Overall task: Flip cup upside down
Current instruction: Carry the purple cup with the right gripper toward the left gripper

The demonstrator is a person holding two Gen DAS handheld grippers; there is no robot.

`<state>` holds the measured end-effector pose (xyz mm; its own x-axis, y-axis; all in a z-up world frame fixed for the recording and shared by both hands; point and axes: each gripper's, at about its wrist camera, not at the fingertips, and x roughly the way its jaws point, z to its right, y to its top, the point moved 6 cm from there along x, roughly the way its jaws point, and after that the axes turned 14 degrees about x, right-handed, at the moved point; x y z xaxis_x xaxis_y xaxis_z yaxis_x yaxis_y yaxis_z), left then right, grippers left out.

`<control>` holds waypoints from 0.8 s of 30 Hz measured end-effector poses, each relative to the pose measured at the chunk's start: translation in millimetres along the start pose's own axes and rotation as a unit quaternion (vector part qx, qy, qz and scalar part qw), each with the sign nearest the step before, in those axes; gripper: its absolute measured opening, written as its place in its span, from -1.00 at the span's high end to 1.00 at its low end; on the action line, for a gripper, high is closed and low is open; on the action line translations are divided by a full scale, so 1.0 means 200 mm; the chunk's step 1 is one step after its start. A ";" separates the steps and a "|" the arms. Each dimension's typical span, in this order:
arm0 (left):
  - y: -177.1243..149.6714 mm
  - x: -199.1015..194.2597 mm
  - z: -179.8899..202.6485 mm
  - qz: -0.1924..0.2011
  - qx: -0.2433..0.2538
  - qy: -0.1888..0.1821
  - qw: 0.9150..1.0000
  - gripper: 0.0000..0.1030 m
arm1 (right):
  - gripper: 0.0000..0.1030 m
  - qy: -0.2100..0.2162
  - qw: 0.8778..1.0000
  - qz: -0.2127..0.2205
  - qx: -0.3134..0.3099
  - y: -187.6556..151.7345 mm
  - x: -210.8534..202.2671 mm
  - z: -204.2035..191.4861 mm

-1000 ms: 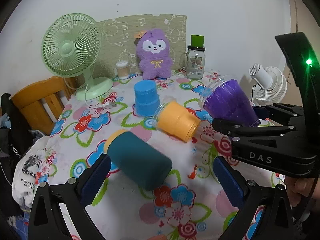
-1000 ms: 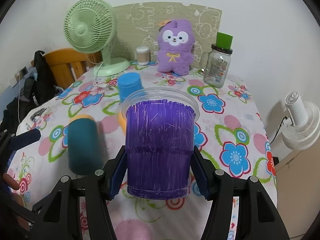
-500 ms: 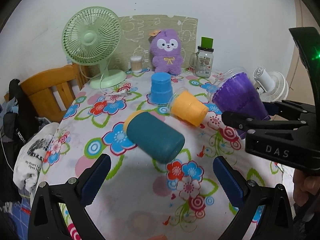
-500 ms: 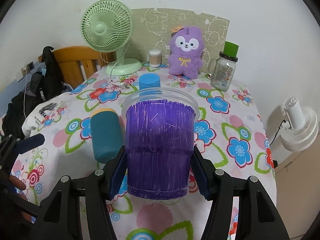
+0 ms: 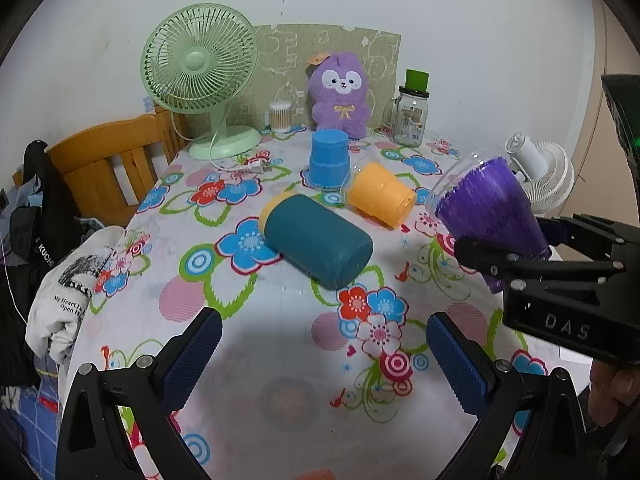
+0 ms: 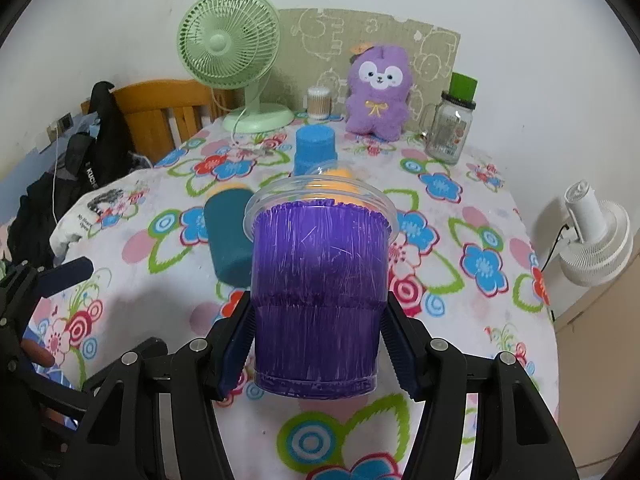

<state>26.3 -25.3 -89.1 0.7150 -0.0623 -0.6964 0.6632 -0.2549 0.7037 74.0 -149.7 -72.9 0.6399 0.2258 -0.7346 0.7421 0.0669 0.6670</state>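
My right gripper (image 6: 318,340) is shut on a purple plastic cup (image 6: 318,292) and holds it above the table, rim pointing away and tilted; it also shows in the left wrist view (image 5: 490,208). My left gripper (image 5: 324,350) is open and empty, low over the near part of the table. A teal cup (image 5: 316,240) and an orange cup (image 5: 378,194) lie on their sides. A blue cup (image 5: 328,160) stands upside down behind them.
A flowered tablecloth covers the table (image 5: 240,360). At the back stand a green fan (image 5: 200,76), a purple plush toy (image 5: 340,96), a glass jar (image 5: 412,116) and a cotton swab pot (image 5: 280,117). A wooden chair (image 5: 116,168) is left, a white fan (image 5: 544,176) right.
Both grippers have pulled back from the cups, so more of the table shows. The purple cup stays clamped in the right gripper. The left gripper stays open.
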 end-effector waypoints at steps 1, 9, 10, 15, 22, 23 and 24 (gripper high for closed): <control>-0.01 0.00 0.00 -0.001 -0.001 0.000 1.000 -0.99 | -0.23 0.000 1.000 -0.002 0.000 -0.01 0.00 0.00; -0.09 -0.01 0.04 -0.008 -0.005 -0.008 1.000 -1.00 | -0.23 -0.001 1.000 -0.018 0.004 -0.10 0.04 -0.01; -0.10 0.00 0.05 -0.011 -0.004 -0.009 1.000 -1.00 | -0.23 -0.002 1.000 -0.022 0.005 -0.12 0.05 -0.01; -0.14 0.02 0.07 -0.021 -0.005 -0.017 1.000 -1.00 | -0.23 -0.004 0.999 -0.034 0.012 -0.16 0.08 0.01; -0.18 0.04 0.08 -0.029 -0.004 -0.018 0.999 -1.00 | -0.23 -0.010 0.998 -0.058 0.014 -0.23 0.16 0.02; -0.18 0.04 0.08 -0.029 -0.003 -0.018 0.999 -1.00 | -0.23 -0.010 0.998 -0.061 0.014 -0.24 0.18 0.02; -0.19 0.05 0.09 -0.031 -0.002 -0.018 0.999 -0.99 | -0.23 -0.011 0.998 -0.064 0.014 -0.24 0.19 0.02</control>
<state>3.6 -33.2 -124.8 0.6636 -0.0807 -0.7437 0.7075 -0.2553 0.6590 62.8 -148.4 -133.1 0.5432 0.1966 -0.8162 0.8230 0.0674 0.5640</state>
